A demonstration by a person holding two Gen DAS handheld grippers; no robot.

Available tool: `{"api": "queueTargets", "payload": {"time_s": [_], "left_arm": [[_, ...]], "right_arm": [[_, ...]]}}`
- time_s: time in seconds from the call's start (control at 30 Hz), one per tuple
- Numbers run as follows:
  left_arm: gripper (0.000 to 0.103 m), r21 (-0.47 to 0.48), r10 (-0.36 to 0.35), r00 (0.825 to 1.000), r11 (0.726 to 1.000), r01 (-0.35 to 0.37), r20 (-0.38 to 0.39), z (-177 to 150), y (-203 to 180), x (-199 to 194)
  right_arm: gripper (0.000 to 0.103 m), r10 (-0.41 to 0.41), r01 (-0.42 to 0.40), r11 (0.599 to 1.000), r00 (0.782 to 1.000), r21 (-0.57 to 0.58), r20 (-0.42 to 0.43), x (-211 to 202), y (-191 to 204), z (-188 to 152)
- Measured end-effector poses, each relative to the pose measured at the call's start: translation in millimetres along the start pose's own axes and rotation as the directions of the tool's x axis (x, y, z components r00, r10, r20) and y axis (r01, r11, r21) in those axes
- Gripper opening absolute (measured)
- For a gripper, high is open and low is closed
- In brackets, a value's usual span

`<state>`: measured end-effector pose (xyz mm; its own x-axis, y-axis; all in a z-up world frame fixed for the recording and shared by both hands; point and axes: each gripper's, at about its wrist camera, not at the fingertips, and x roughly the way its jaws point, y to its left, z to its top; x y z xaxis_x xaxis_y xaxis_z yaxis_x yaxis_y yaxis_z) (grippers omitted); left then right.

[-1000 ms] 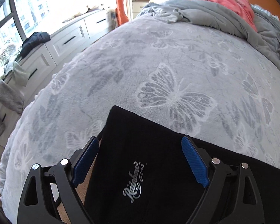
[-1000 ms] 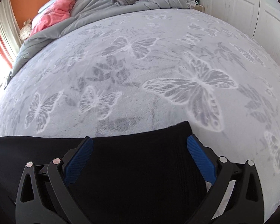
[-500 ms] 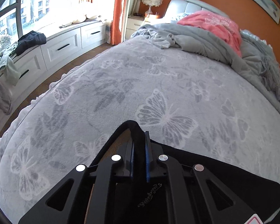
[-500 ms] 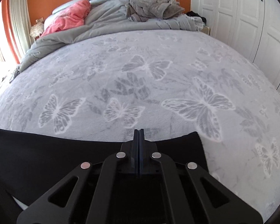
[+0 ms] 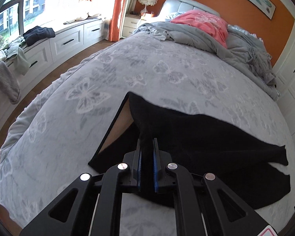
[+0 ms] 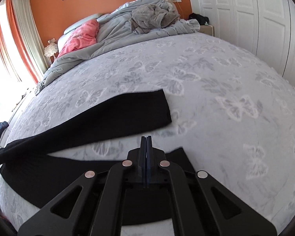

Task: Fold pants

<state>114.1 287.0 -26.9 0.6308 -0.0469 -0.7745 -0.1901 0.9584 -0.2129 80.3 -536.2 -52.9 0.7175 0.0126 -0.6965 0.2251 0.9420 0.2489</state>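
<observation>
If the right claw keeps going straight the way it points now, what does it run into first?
Probably the far black pant leg, which lies on the butterfly bedspread just ahead of the right claw. A strip of bare bedspread sits in between, so it might touch that first; depth is unclear.

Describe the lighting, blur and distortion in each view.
Left wrist: window blown out by daylight, fisheye bows the bed, black pants sharp. Right wrist: glare at left edge, pants' near edge slightly motion-blurred, wardrobe doors curved.
</observation>
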Motion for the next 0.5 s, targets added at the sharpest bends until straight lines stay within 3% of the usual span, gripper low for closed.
{"api": "queueTargets", "payload": {"time_s": [0.1,0.17,0.2,0.23,0.27,0.3,0.33,0.37,0.5], "left_arm": [[0.018,-0.038,0.017,0.993,0.999,-0.021,-0.113,-42.1,17.7,14.7],[0.022,-0.121,0.038,0.990,0.991,-0.055,-0.137,-58.9,28.0,13.9],[0.030,-0.171,0.017,0.992,0.985,-0.039,-0.128,-64.1,32.6,7.5],[0.048,-0.220,-0.023,0.993,0.976,-0.003,-0.115,-66.7,34.2,0.4],[0.064,-0.256,-0.064,0.993,0.966,0.036,-0.101,-67.1,32.8,-5.7],[0.070,-0.286,-0.097,0.991,0.956,0.067,-0.093,-66.6,30.1,-9.5],[0.079,-0.312,-0.123,0.988,0.946,0.087,-0.096,-65.1,27.0,-10.3],[0.080,-0.333,-0.150,0.983,0.937,0.107,-0.106,-63.0,23.6,-8.1],[0.082,-0.416,-0.221,0.963,0.899,0.141,-0.152,-54.9,16.3,17.3]], "right_arm": [[0.003,0.035,-0.035,0.999,0.998,0.006,-0.060,5.9,14.2,-24.2],[0.004,0.061,-0.062,0.998,0.993,-0.001,-0.099,10.6,31.5,-33.7],[0.006,0.077,-0.077,0.997,0.991,0.002,-0.109,11.4,39.5,-36.1],[0.009,0.102,-0.102,0.995,0.988,0.013,-0.116,13.1,47.4,-35.2],[0.019,0.133,-0.131,0.991,0.984,0.026,-0.119,15.6,56.7,-33.2],[0.050,0.153,-0.150,0.988,0.981,0.037,-0.118,20.0,68.5,-28.0],[0.070,0.150,-0.147,0.988,0.982,0.036,-0.116,26.1,81.5,-21.5],[0.088,0.138,-0.135,0.990,0.985,0.029,-0.101,32.5,93.9,-14.1],[0.086,0.157,-0.150,0.986,0.982,0.072,-0.104,76.5,131.4,16.4]]}}
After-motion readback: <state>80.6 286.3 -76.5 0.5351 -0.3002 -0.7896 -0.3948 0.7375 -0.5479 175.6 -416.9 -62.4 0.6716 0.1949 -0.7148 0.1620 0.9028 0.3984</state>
